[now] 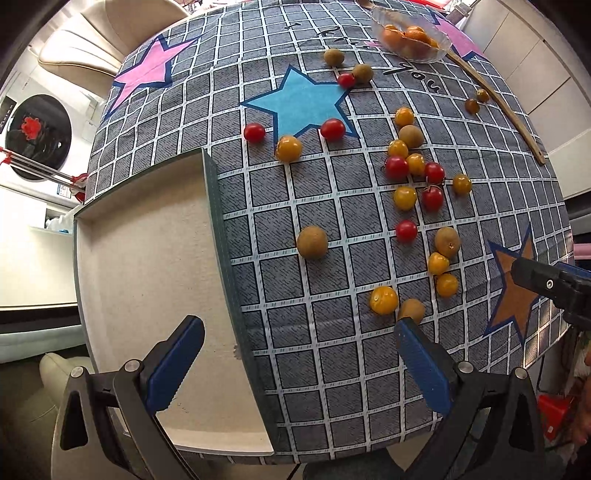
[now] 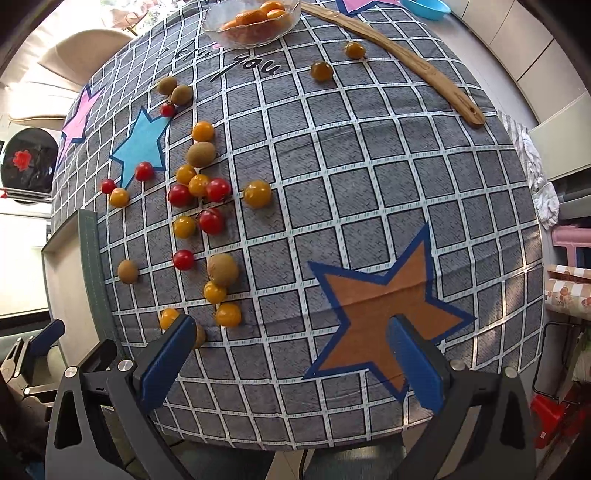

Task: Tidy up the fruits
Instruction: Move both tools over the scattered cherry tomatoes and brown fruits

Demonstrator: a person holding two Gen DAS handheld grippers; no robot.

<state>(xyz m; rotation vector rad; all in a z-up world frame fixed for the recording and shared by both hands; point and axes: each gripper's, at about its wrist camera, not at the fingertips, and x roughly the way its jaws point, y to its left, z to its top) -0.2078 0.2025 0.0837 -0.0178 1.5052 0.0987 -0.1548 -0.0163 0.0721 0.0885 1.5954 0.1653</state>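
Several red tomatoes (image 1: 397,167), yellow tomatoes (image 1: 288,148) and brown longans (image 1: 312,242) lie scattered on the checked tablecloth (image 1: 332,350). A glass bowl (image 1: 410,35) of orange fruit stands at the far edge; the right wrist view shows the bowl (image 2: 253,18) too. My left gripper (image 1: 299,354) hovers open over the cloth's near edge, a yellow tomato (image 1: 384,300) and a longan (image 1: 412,309) just beyond its right finger. My right gripper (image 2: 291,354) is open above the orange star (image 2: 384,314), with a yellow tomato (image 2: 169,318) by its left finger.
Bare white tabletop (image 1: 155,266) lies left of the cloth's folded hem (image 1: 218,206). A long wooden stick (image 2: 406,62) rests at the far right. A blue bowl (image 2: 424,7) sits at the far edge. Chairs (image 1: 81,48) stand beyond the table.
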